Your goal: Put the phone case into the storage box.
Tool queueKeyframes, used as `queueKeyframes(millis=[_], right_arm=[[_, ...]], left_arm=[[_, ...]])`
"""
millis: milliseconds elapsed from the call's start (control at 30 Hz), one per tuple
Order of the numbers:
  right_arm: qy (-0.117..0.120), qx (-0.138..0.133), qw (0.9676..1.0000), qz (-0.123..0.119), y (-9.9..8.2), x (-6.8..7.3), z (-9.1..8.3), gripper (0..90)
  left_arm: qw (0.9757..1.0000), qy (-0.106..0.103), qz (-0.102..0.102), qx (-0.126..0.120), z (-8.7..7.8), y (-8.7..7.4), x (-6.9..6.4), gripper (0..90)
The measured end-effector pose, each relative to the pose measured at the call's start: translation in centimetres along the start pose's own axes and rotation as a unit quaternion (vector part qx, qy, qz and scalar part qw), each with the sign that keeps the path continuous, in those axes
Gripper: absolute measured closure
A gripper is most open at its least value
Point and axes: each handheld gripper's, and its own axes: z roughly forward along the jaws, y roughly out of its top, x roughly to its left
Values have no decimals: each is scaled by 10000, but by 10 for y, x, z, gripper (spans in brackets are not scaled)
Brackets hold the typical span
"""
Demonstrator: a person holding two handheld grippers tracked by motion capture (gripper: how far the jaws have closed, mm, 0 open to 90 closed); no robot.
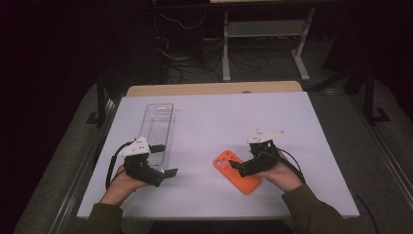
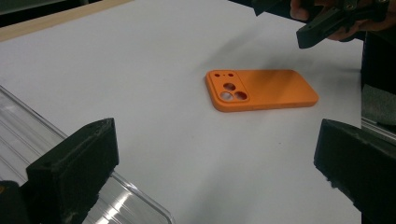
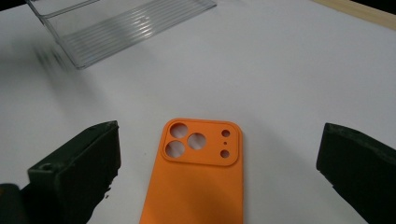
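While a person leans in from the near edge, the white table carries a long clear plastic tray at its left, its ribbed floor bare. Right of centre, well apart from the tray, an orange phone case lies flat, camera cut-outs facing up. Just beside the tray's near end, the left gripper hovers, jaws spread wide and grasping nothing. Over the case's right edge, the right gripper hangs, jaws likewise parted, with the case between them.
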Motion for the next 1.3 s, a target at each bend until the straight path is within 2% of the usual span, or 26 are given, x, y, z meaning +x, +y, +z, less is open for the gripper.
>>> queueKeyframes(millis=[700,833,900,933,967,1100,1300], right_arm=[[-32,304,9995,70,-7,6,4,0],[-57,461,9989,102,-10,8,4,0],[-60,480,9988,43,-12,8,5,0],[-47,539,9985,114,-13,9,5,0],[-58,546,9985,50,-14,9,6,0],[-79,585,9983,32,-16,9,6,0],[-68,703,9975,96,-19,9,7,0]], left_arm=[[10000,-9,3,18,2,0,-2,0],[10000,-12,16,18,2,0,-2,0],[10000,-8,13,22,2,0,-2,0],[10000,-16,13,26,1,0,-2,0],[10000,-11,11,25,2,-1,-2,0],[10000,-19,7,38,1,-1,-2,0],[10000,-18,42,65,1,-1,-1,0]])
